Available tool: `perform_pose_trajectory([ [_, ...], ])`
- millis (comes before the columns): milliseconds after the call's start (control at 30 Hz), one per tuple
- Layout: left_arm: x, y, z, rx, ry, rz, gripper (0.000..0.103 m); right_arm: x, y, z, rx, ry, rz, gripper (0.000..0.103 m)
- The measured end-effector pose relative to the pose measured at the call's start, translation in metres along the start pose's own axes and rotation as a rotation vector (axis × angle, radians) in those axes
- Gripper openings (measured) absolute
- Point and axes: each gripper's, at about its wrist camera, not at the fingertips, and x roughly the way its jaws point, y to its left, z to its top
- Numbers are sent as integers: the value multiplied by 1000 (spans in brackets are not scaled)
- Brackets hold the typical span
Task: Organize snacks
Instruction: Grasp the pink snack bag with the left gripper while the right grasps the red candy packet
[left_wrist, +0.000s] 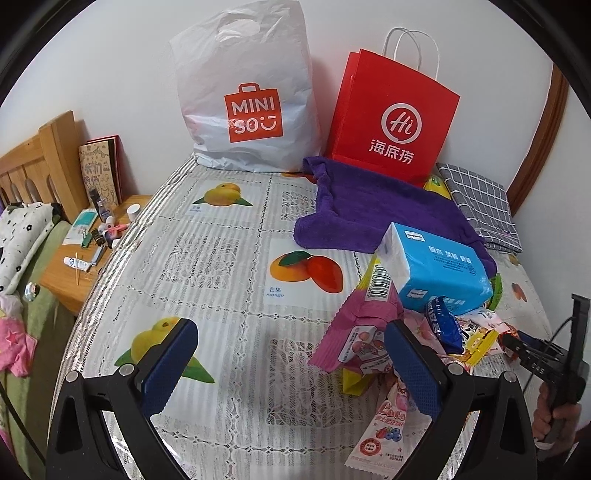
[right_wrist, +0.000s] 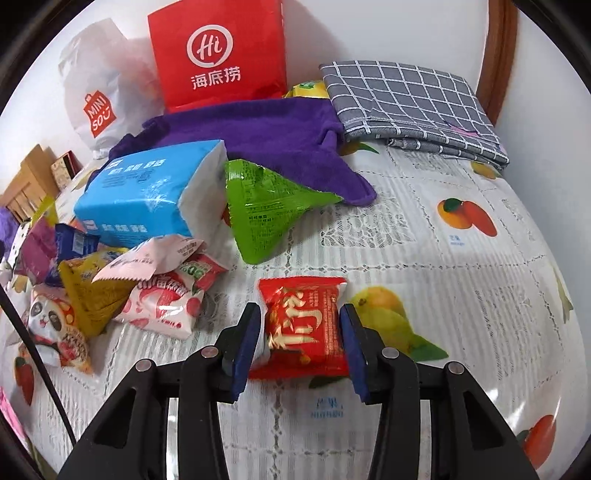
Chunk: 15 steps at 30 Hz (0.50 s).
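Note:
A red snack packet (right_wrist: 303, 328) with gold lettering lies on the fruit-print tablecloth (right_wrist: 461, 295), and my right gripper (right_wrist: 301, 314) is shut on it, one pad on each side. To its left lies a pile of snack packets (right_wrist: 110, 288): pink, yellow, blue and a panda one. A green packet (right_wrist: 266, 210) leans on a blue tissue pack (right_wrist: 147, 192). My left gripper (left_wrist: 291, 332) is open above the cloth with nothing between its fingers. A pink packet (left_wrist: 354, 332) stands just beyond its right finger. The right gripper (left_wrist: 535, 354) shows at that view's right edge, held by a hand.
A red paper bag (left_wrist: 395, 122) and a white plastic bag (left_wrist: 247, 96) stand against the back wall. A purple towel (left_wrist: 369, 206) and a folded checked cloth (left_wrist: 476, 203) lie in front of them. A wooden nightstand (left_wrist: 59, 280) with small bottles stands to the left.

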Motion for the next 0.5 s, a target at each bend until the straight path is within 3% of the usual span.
perform_pose_trajectory([
  [233,12,-25,3,93,9,-34,101,1,2,-7,-8,-62,-16,43],
  [500,41,-38,0,123,58,-69,98,7,2,-8,-9,-35,-11,44],
])
